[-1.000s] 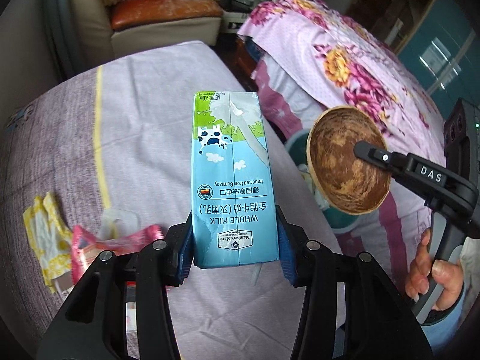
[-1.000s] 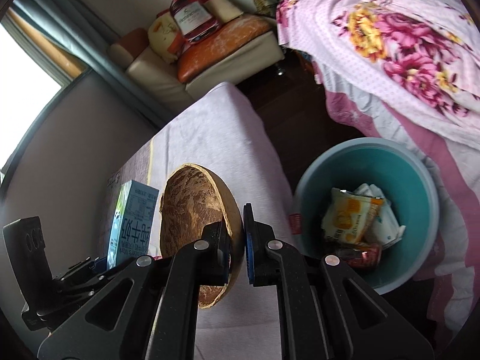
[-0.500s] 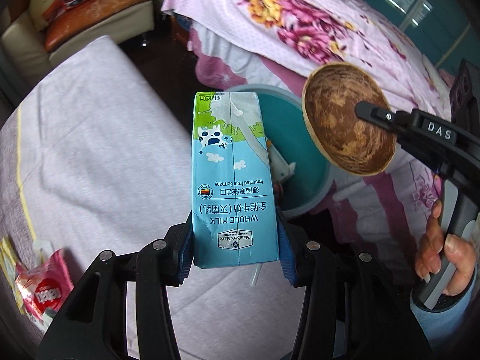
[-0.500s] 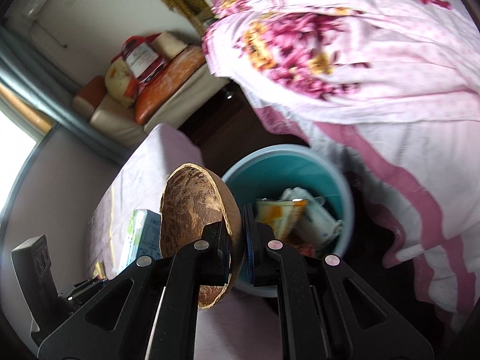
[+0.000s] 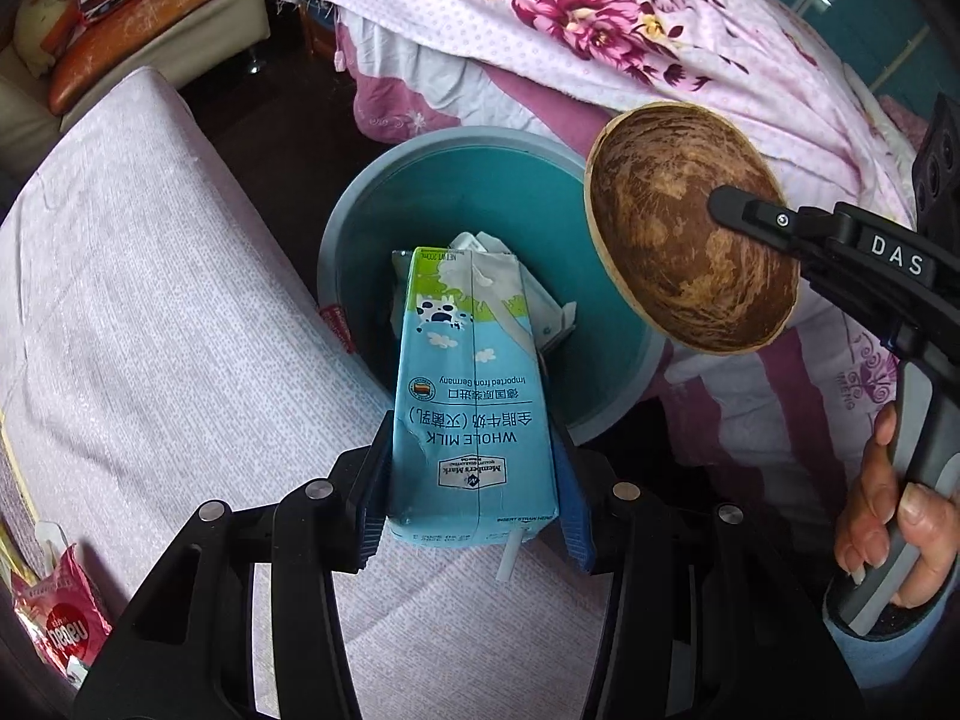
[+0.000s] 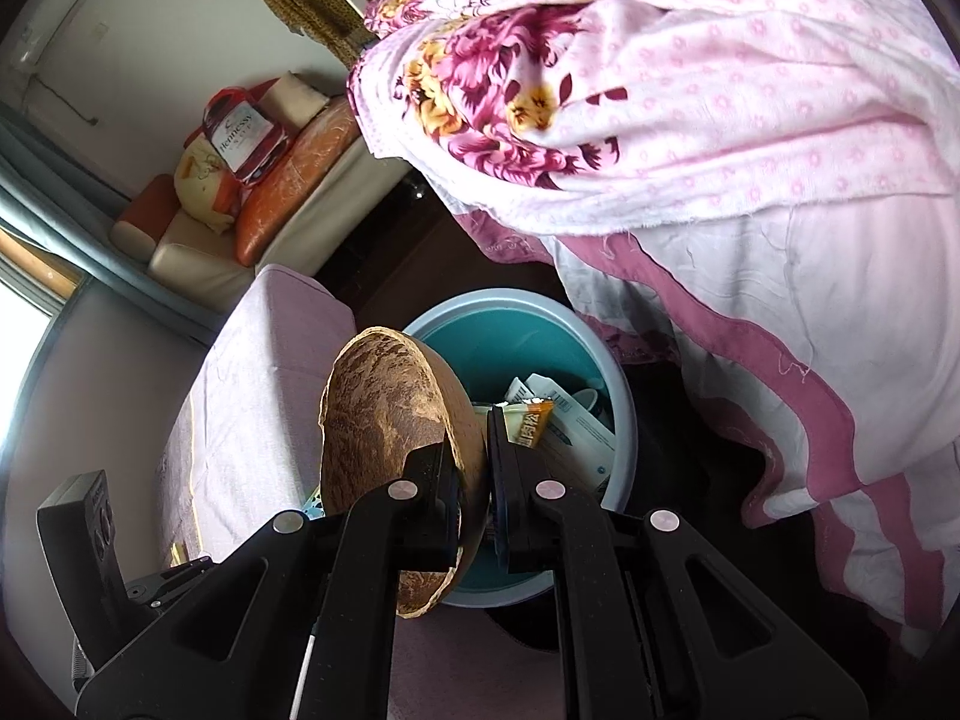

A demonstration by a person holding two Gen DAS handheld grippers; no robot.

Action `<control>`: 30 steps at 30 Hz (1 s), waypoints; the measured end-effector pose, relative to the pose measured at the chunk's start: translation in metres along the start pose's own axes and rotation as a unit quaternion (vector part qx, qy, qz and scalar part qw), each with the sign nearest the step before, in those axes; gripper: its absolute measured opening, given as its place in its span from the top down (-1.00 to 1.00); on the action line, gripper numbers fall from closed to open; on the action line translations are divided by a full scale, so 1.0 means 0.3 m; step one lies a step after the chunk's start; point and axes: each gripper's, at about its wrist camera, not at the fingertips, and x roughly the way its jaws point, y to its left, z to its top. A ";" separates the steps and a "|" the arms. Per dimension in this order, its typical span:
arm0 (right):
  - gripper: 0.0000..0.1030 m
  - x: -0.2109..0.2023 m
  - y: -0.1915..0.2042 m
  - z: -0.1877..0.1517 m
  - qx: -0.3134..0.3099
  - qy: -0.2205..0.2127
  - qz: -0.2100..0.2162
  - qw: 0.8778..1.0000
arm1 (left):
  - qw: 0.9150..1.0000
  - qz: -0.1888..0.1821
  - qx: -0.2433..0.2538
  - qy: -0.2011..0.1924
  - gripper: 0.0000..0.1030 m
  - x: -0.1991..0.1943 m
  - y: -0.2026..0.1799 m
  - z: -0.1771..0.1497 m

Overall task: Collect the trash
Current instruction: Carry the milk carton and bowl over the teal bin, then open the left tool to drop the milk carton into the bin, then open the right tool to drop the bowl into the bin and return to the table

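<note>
My left gripper [image 5: 471, 483] is shut on a blue whole-milk carton [image 5: 471, 396], whose far end hangs over the teal bin [image 5: 480, 180]. The bin holds crumpled wrappers and paper. My right gripper [image 6: 471, 480] is shut on the rim of a brown coconut shell half [image 6: 384, 432], held above the bin's [image 6: 510, 324] near edge. In the left wrist view the shell [image 5: 690, 228] hovers over the bin's right rim, and the right gripper [image 5: 720, 207] pinches it while a hand [image 5: 888, 540] grips its handle.
A lilac-covered bench [image 5: 150, 300] lies left of the bin, with a red snack wrapper [image 5: 60, 618] at its near-left edge. A floral pink quilt [image 6: 720, 120] drapes over the bed right of the bin. A sofa with cushions [image 5: 150, 0] stands behind.
Both grippers have swung from over the bench to above the bin and tipped downward. The carton and shell stay gripped. The wrappers on the bench slid to the left wrist view's edge.
</note>
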 end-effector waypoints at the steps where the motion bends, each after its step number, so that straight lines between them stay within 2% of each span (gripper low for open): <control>1: 0.84 0.004 -0.005 0.003 0.001 0.001 -0.001 1.000 | 1.000 0.002 0.001 0.000 0.07 0.002 -0.004 0.005; 10: 0.84 0.006 -0.007 0.007 0.004 -0.002 -0.012 1.000 | 1.000 0.008 0.018 -0.022 0.07 -0.016 -0.033 0.062; 13: 0.84 0.002 -0.008 0.009 0.003 -0.004 -0.017 1.000 | 1.000 0.009 0.011 -0.028 0.04 -0.017 -0.024 0.071; 15: 0.84 0.000 -0.010 0.009 0.004 -0.004 -0.019 1.000 | 0.999 0.009 0.004 -0.032 -0.07 -0.021 -0.012 0.072; 22: 0.84 0.011 -0.001 0.015 -0.002 0.002 -0.023 1.000 | 0.999 0.017 -0.018 -0.045 -0.10 -0.049 0.028 0.060; 24: 0.84 0.016 0.010 0.014 -0.006 0.004 -0.028 1.000 | 0.999 0.016 -0.025 -0.044 -0.24 -0.051 0.047 0.047; 25: 0.84 0.017 0.016 0.015 -0.009 0.004 -0.032 0.999 | 0.998 0.018 -0.030 -0.047 -0.50 -0.055 0.057 0.038; 26: 0.84 0.020 0.024 0.016 -0.015 0.004 -0.039 0.999 | 0.998 0.022 -0.034 -0.055 -0.61 -0.064 0.066 0.028; 30: 0.81 0.036 0.050 0.009 -0.030 0.008 -0.060 0.998 | 0.997 0.021 -0.041 -0.067 -0.61 -0.092 0.084 0.014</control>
